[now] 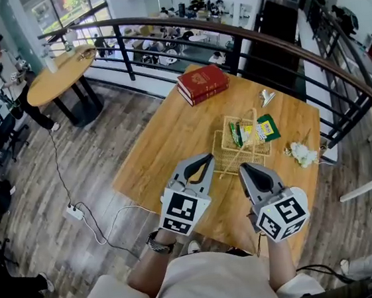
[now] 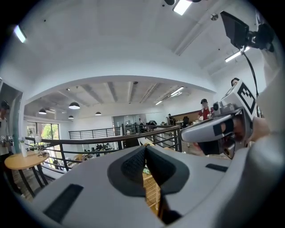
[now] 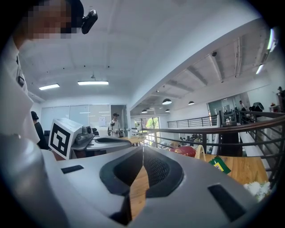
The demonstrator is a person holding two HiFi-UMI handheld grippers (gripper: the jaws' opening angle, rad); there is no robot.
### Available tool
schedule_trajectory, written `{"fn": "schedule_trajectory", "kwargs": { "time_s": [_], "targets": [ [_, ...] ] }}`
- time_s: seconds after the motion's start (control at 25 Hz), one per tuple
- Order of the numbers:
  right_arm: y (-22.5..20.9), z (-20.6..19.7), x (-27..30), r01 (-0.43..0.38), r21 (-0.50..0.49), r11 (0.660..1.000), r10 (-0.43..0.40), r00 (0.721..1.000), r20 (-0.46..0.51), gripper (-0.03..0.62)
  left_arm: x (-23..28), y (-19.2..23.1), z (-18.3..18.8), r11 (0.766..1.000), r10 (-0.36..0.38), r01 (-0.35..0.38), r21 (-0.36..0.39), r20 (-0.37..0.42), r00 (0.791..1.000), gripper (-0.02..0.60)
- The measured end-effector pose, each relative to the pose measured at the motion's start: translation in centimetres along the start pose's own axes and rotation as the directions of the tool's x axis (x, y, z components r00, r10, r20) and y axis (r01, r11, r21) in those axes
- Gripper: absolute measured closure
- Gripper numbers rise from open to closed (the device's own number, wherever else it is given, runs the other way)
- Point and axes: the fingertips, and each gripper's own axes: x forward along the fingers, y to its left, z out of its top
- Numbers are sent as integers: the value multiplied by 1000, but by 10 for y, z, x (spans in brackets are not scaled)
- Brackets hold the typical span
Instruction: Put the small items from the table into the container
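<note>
Basket and small items lie on a wooden table (image 1: 170, 130), seen from above over the person's pale shirt. Nearest, two forearms reach forward, each hand holding a grey claw with a black-and-white marker cube.

The left claw (image 1: 207, 157) hovers over the table's near edge. Its jaws are closed together and its tip points at the basket's near corner. In the left gripper view, the left claw (image 2: 145, 147) has its dark pads meeting at the tip with nothing between them. Basket weave shows only through the gap lower down.

The right claw (image 1: 243, 168) is just beside it, also over the near edge. Seen from the right gripper view, the right claw (image 3: 142, 148) has its jaws pressed together and is empty, with bare wood below.

Just past both tips stands the wicker basket (image 1: 228, 145), around the middle of the table. Green and yellow packets (image 1: 246, 133) lie in it, and one green packet (image 1: 268, 127) rests at its right rim. A white flower-like item (image 1: 301, 154) lies on the wood to the right of the basket. A small white item (image 1: 267, 97) lies further back.

A red book (image 1: 202, 83) sits at the far corner. Behind it runs a dark curved railing (image 1: 158, 24).
</note>
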Motion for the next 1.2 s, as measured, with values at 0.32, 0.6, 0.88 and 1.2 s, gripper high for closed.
{"fn": "schedule_trajectory", "kwargs": {
  "time_s": [0.32, 0.6, 0.88, 1.2],
  "targets": [
    [6, 2, -2, 17, -6, 1000, -17, 1000, 0, 574, -6, -5, 5, 1000, -5, 5, -8, 25, 1000, 575],
    [5, 0, -7, 36, -8, 999, -36, 999, -2, 574, -5, -10, 2, 1000, -24, 24, -20, 22, 999, 574],
    [-6, -13, -25, 105, -19, 994, -105, 994, -13, 572, 4, -28, -5, 996, -86, 86, -21, 13, 996, 574],
    [-33, -51, -68, 257, 20, 966, -255, 964, -73, 571, 23, -72, -35, 974, -226, 226, -15, -33, 974, 574]
  ]
}}
